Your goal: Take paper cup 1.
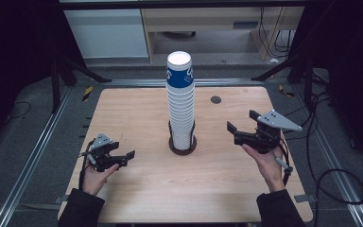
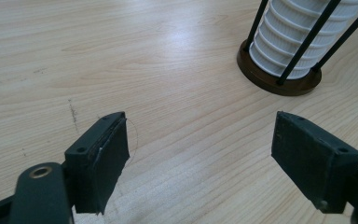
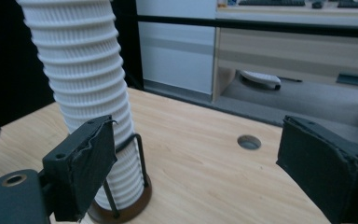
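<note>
Item one — the stack of paper cups (image 1: 180,101): a tall column of white ribbed cups, the topmost one with a blue band, standing upright in a wire holder (image 1: 183,144) with a dark round base at the middle of the tabletop (image 1: 137,189). Seen along your right gripper's jaws, the column leans slightly.

Item two — your left gripper (image 1: 131,155): low over the near-left of the tabletop, jaws spread with nothing between them, only bare wood. The stack's base lies ahead and to the right of it, well apart.

Item three — your right gripper (image 1: 243,121): raised above the right side of the tabletop, jaws parted and empty, pointed toward the stack. The stack sits to its left, near but not touching; in the right gripper view the column stands just behind one pad (image 3: 86,161).

Item four: a small round grommet hole (image 1: 216,100) in the tabletop, behind and right of the stack.

Progress, as judged: nothing has been taken off yet — no loose cup lies anywhere on the tabletop and neither gripper holds one. The work seems at its opening approach. Left for you: bring a gripper up to the top of the column, pinch the blue-banded cup's rim, and lift it clear while the holder keeps the rest steady.
</note>
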Tool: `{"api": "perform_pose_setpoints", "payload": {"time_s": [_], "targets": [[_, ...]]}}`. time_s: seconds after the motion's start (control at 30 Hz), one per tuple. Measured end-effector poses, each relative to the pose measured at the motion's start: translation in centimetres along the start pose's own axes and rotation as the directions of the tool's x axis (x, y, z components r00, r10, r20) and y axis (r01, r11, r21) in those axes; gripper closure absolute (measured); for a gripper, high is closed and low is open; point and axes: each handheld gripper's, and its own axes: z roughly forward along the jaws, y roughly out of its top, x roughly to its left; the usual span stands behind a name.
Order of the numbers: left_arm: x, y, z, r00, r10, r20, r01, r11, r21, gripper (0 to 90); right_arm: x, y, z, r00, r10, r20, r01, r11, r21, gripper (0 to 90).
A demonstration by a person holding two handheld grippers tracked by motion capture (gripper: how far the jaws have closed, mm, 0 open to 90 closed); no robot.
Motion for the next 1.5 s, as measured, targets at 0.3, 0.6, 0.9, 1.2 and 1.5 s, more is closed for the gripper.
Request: {"api": "perform_pose_setpoints", "payload": {"time_s": [0.3, 0.6, 0.9, 1.2, 1.5], "targets": [[-0.2, -0.1, 0.2, 1.0000, 0.003, 0.005, -0.003, 0.9999, 0.010, 18.1, 1.2, 3.0, 0.5, 0.9990, -0.027, -0.035, 0.026, 0.9986, -0.047, 11.0], [-0.2, -0.1, 0.2, 1.0000, 0.000, 0.008, 0.000, 1.0000, 0.009, 18.5, 2.9, 6.3, 1.8, 0.9945, -0.057, -0.088, 0.050, 0.9954, -0.082, 10.5], [-0.3, -0.1, 0.4, 0.9999, 0.004, 0.016, -0.004, 0.9999, 0.016, 18.8, 4.3, 8.7, 3.4, 0.9867, -0.056, -0.152, 0.040, 0.9934, -0.107, 10.2], [-0.4, -0.2, 0.6, 0.9997, 0.006, 0.022, -0.006, 0.9997, 0.022, 19.0, 5.9, 10.4, 5.2, 0.9785, -0.075, -0.192, 0.052, 0.9912, -0.122, 9.9], [-0.5, -0.2, 0.7, 0.9996, 0.009, 0.025, -0.010, 0.9995, 0.029, 18.9, 7.1, 11.0, 7.4, 0.9679, -0.068, -0.242, 0.042, 0.9928, -0.112, 9.4]]}}
